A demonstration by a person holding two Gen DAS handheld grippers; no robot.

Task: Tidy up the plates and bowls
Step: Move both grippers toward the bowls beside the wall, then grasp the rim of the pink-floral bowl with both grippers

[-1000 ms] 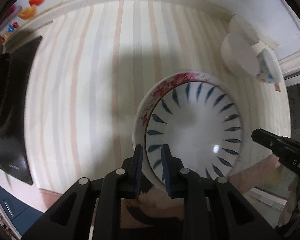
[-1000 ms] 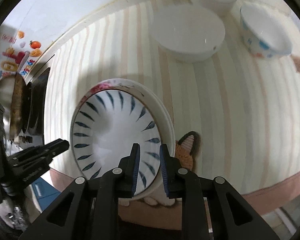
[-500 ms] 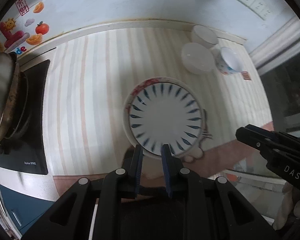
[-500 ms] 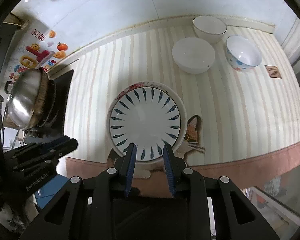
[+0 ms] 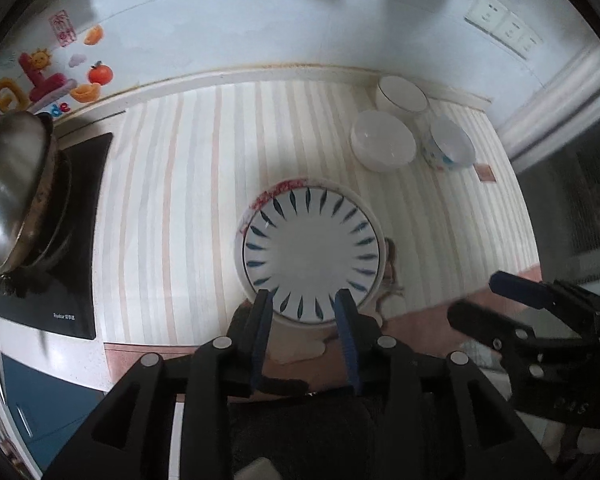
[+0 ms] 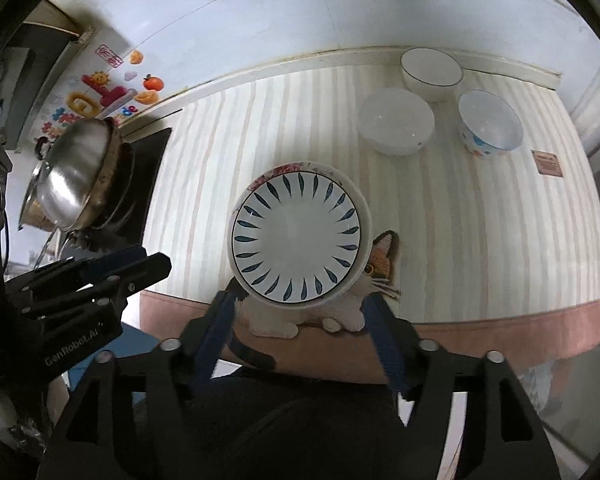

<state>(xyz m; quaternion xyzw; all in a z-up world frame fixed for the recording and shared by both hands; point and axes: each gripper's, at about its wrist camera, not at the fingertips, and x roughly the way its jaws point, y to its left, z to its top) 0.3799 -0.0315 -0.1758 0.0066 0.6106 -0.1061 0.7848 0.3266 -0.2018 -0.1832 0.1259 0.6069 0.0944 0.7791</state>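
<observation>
Two stacked plates (image 6: 296, 240), three bowls (image 6: 396, 120); both hand-held grippers opening, empty.

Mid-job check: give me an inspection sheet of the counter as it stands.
Surface: striped mat with cat print.
Job's things: blue-leaf plate stacked on floral plate; three bowls grouped at back right.
Clutter: small brown tag.
Grippers: left gripper and right gripper both opening, nothing between fingers.
Cables: nothing seen.
Surroundings: steel pot on black cooktop; wall stickers.
</observation>
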